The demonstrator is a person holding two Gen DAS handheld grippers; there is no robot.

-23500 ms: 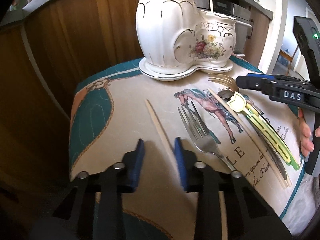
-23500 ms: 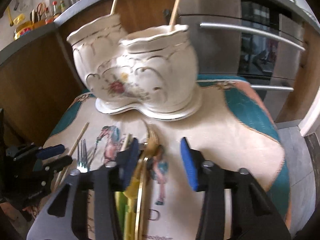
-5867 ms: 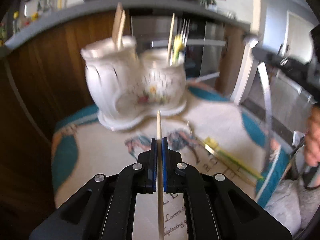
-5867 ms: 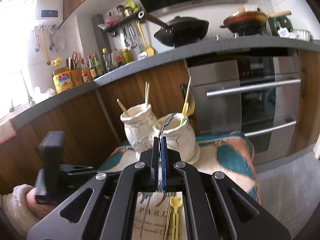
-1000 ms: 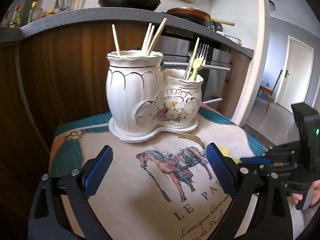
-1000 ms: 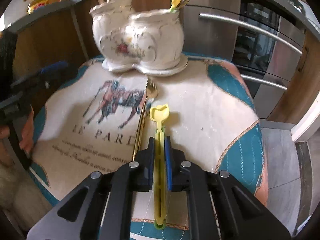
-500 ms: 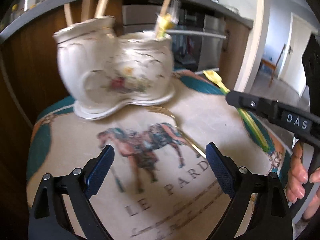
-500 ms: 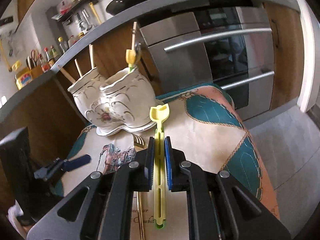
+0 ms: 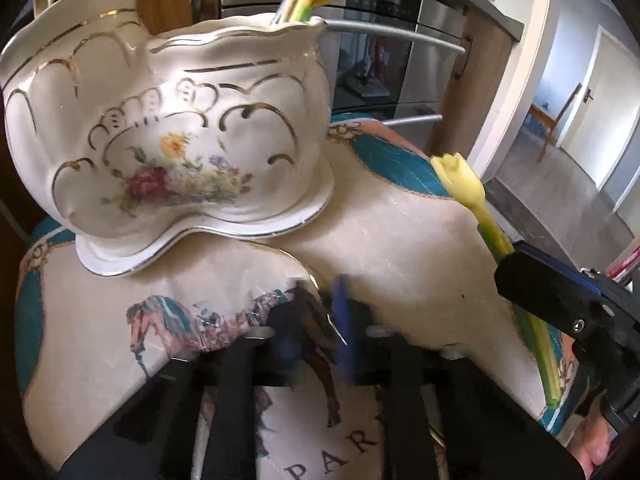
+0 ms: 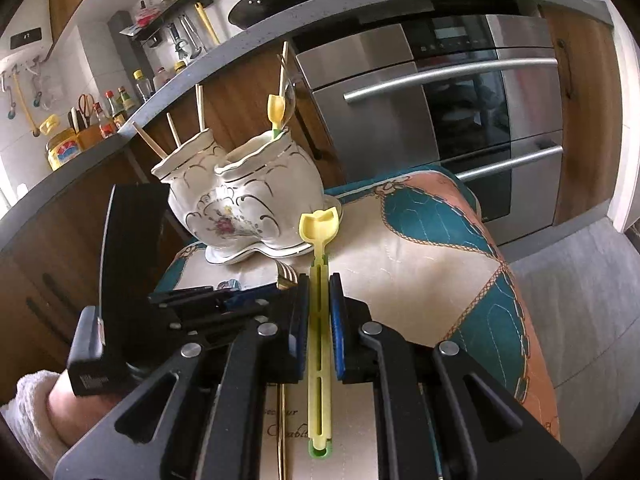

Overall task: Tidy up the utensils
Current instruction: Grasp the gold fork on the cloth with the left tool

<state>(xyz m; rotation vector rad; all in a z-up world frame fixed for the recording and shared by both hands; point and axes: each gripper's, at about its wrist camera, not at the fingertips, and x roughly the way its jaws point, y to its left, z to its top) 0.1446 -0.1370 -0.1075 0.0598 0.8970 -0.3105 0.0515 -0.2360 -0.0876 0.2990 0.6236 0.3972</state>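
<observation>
The right tool (image 10: 319, 300) is clamped on a yellow utensil (image 10: 319, 320), its pads pressing the slotted handle from both sides. The utensil lies along the fingers, held off the bench, its tulip-shaped head pointing forward toward the holder (image 10: 244, 196) and a green tip at the near end. In the left wrist view the same utensil (image 9: 464, 184) slants up out of the right tool (image 9: 520, 268).

The left tool (image 9: 316, 320) is low over the cloth (image 9: 400, 232), blurred by motion; its blue pads stand a little apart on either side of the gold fork (image 9: 304, 268), and I cannot tell whether they grip it. The fork lies on the cloth, tines (image 10: 286, 272) near the holder's base.

The holder is a white twin-pot ceramic piece with gold trim and painted flowers, standing on the cloth-covered bench. Its taller pot holds chopsticks (image 10: 199, 106); the lower pot holds a second yellow utensil (image 10: 275, 112), a fork and a chopstick.
</observation>
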